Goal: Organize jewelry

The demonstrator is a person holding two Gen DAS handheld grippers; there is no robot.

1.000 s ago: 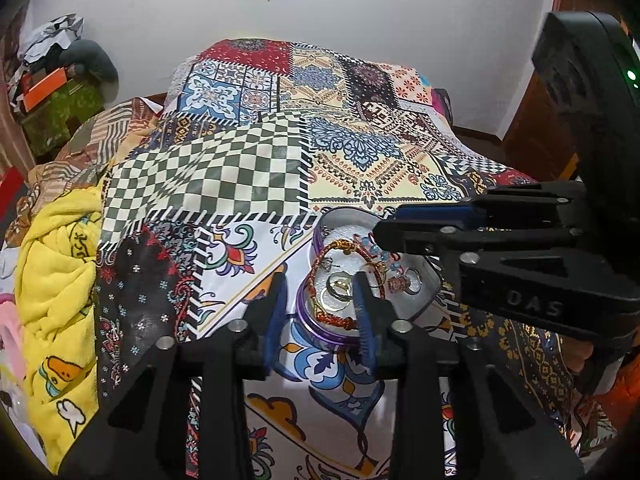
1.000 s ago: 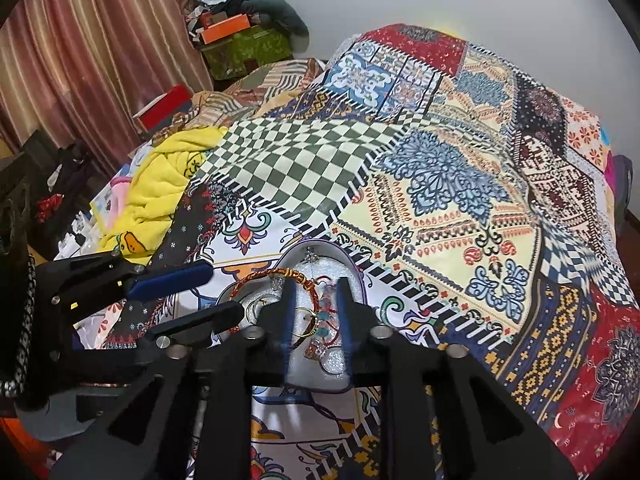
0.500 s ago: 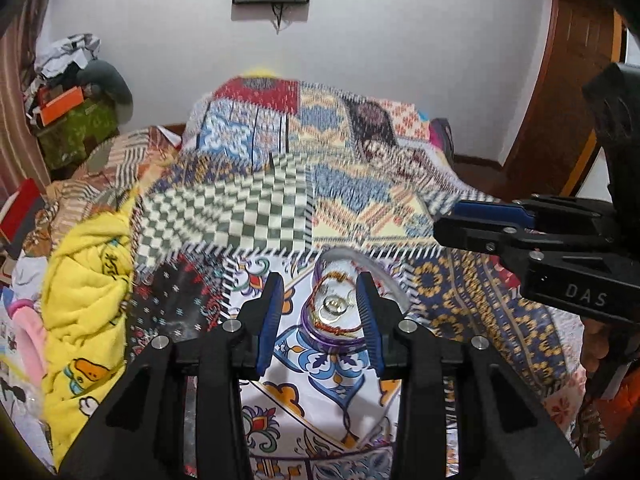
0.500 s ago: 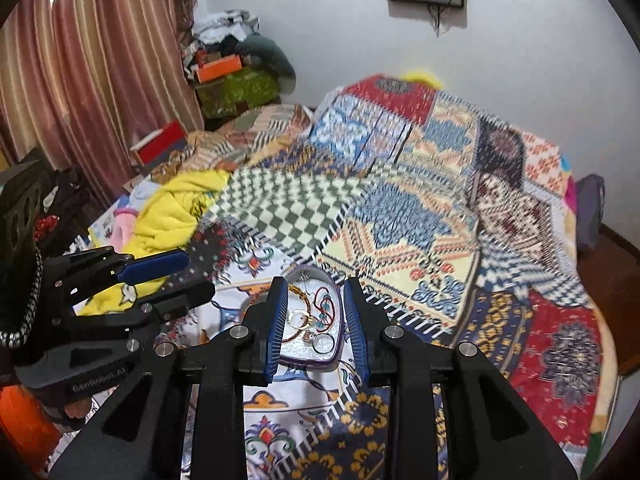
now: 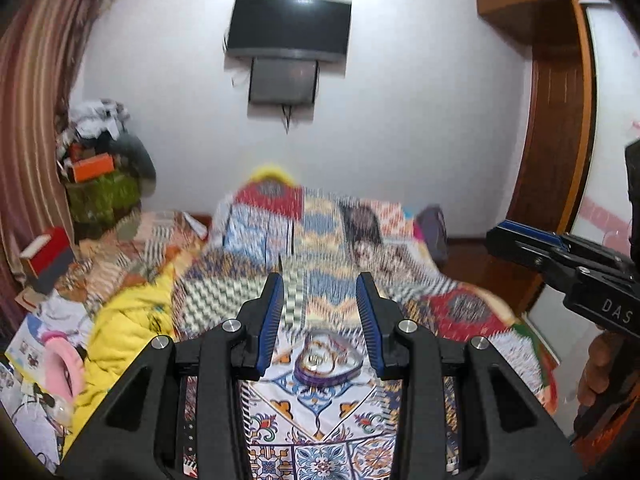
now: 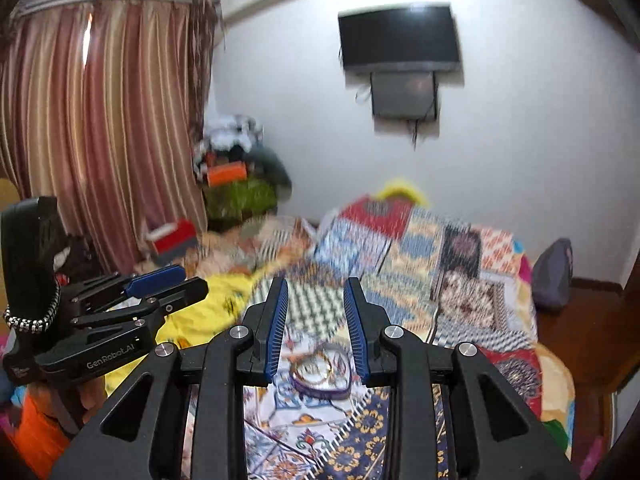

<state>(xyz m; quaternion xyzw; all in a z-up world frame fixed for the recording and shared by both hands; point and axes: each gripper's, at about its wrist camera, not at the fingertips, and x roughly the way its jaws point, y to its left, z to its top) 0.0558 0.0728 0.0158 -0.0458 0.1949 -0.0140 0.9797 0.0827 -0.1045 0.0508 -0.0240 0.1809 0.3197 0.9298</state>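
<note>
A purple heart-shaped jewelry box [image 5: 327, 364] lies on the patchwork bedspread [image 5: 320, 420], holding bangles and rings. In the right wrist view the same box [image 6: 322, 372] sits low between my fingers. My left gripper [image 5: 320, 320] is open and empty, held well above and back from the box. My right gripper [image 6: 316, 322] is also open and empty, likewise far from the box. Each gripper shows in the other's view: the right gripper [image 5: 560, 260] at the right edge, the left gripper [image 6: 132, 304] at the left. The bed is motion-blurred.
A yellow blanket [image 5: 128, 328] lies on the bed's left side. A TV [image 5: 288, 32] hangs on the white wall. Striped curtains [image 6: 100, 128] and piled clutter [image 6: 236, 176] stand at the left. A wooden door frame [image 5: 560, 140] is at the right.
Both grippers have pulled up and back from the jewelry box, which now looks small and far. The right gripper's fingers have spread wider. The wall and TV have come into view.
</note>
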